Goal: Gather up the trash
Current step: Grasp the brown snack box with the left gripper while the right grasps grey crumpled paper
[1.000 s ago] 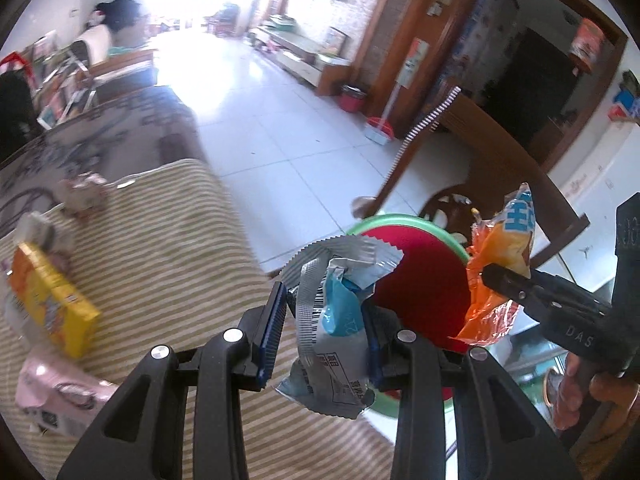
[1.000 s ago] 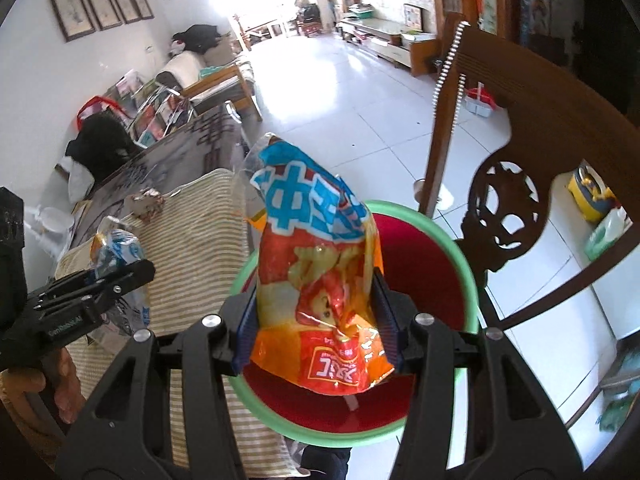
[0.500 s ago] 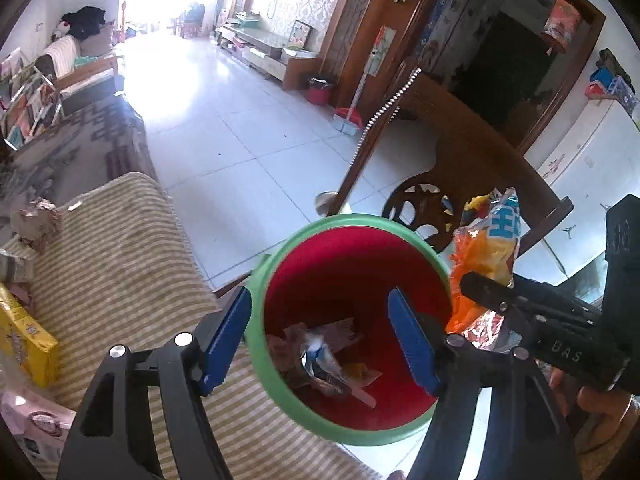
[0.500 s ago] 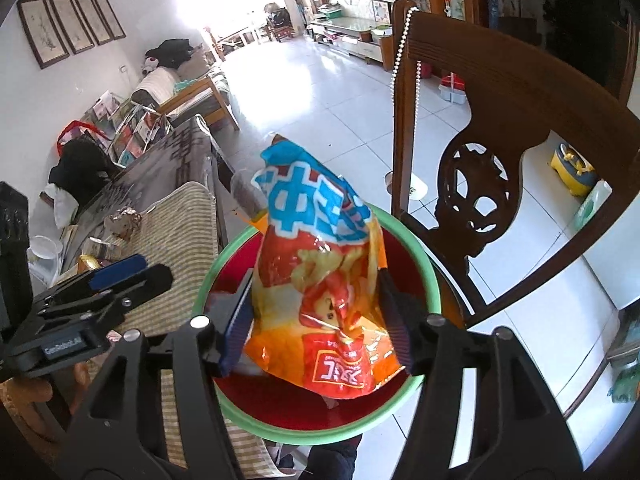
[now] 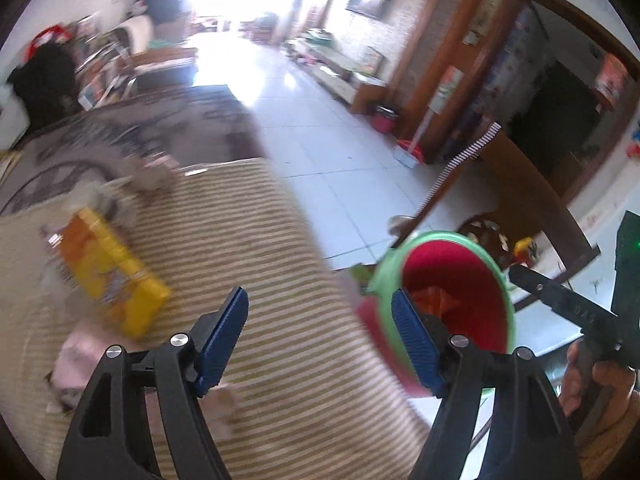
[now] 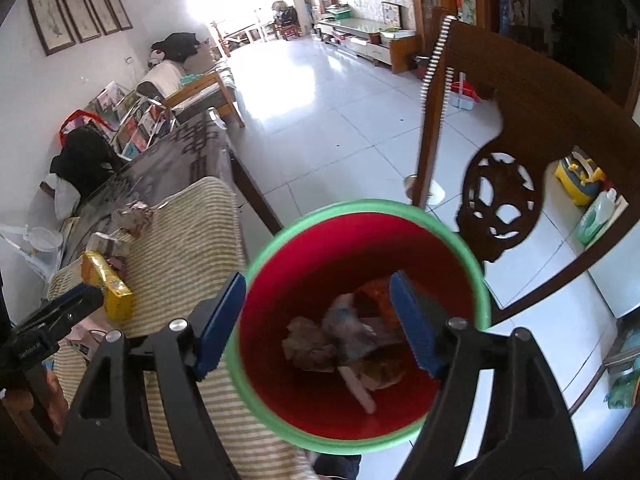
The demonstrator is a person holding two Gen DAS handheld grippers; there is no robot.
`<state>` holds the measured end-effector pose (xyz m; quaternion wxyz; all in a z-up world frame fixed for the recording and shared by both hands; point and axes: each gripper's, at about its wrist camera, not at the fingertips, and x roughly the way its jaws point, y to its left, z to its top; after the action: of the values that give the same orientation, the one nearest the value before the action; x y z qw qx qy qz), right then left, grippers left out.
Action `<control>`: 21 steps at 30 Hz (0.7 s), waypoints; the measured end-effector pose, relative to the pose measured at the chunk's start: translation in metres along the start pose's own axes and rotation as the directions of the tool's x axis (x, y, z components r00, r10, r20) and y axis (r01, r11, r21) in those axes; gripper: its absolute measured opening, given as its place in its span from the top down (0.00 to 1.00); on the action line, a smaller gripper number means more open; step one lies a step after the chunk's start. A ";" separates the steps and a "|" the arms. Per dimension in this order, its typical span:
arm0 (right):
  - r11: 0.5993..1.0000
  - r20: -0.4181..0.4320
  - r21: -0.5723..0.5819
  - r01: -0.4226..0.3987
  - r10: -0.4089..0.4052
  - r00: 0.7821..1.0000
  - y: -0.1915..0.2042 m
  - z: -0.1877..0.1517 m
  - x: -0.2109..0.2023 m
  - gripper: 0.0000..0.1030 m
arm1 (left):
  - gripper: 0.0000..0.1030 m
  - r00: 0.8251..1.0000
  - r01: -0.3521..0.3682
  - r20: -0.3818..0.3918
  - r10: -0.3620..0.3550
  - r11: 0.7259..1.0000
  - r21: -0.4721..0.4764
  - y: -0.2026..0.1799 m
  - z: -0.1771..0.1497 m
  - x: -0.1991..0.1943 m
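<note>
The red bin with a green rim [image 6: 360,206] stands at the table's edge and holds several wrappers [image 6: 344,336], among them the orange snack bag [image 6: 374,292]. My right gripper [image 6: 316,320] hangs above the bin's mouth. Its jaws are opening and nothing is between them. My left gripper [image 5: 320,332] is over the striped tablecloth [image 5: 260,240], left of the bin [image 5: 440,236]. Its jaws are also opening and are empty. On the cloth lie a yellow box [image 5: 112,272], a pink packet [image 5: 76,360] and a crumpled wrapper [image 5: 152,172].
A carved wooden chair [image 6: 520,100] stands just behind the bin. The white tiled floor [image 6: 320,100] stretches beyond the table. A grey patterned cloth [image 5: 120,132] covers the far part of the table. A hand [image 5: 596,380] holds the right gripper at the view's right edge.
The left gripper dropped the silver-blue wrapper into the bin, opened and swung left over the table. The right gripper opened and the orange snack bag fell into the bin.
</note>
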<state>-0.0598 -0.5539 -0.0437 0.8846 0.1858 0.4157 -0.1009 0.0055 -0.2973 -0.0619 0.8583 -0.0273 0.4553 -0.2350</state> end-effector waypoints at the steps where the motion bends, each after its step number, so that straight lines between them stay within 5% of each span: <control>1: 1.000 -0.006 -0.012 -0.006 0.006 1.000 0.014 -0.002 0.003 0.29 | 0.31 1.000 -0.008 0.003 0.008 1.000 -0.019 0.014 -0.003 -0.005; 12: 0.989 -0.075 -0.126 -0.078 0.069 0.995 0.147 -0.030 0.026 0.29 | 0.31 0.988 -0.152 -0.021 0.150 0.979 -0.138 0.171 -0.033 -0.042; 18: 0.983 -0.125 -0.149 -0.105 0.086 0.988 0.198 -0.052 0.036 0.29 | 0.31 0.975 -0.191 -0.101 0.198 0.979 0.078 0.224 -0.053 -0.034; 21: 0.981 -0.147 -0.162 -0.103 0.079 0.986 0.216 -0.062 0.038 0.29 | 0.31 0.960 -0.183 -0.161 0.230 0.947 0.264 0.225 -0.063 -0.013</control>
<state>-0.0075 -0.3325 -0.0563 0.8694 0.1355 0.4750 -0.0112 0.0345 -0.0813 -0.1474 0.8276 0.1501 0.5026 -0.1999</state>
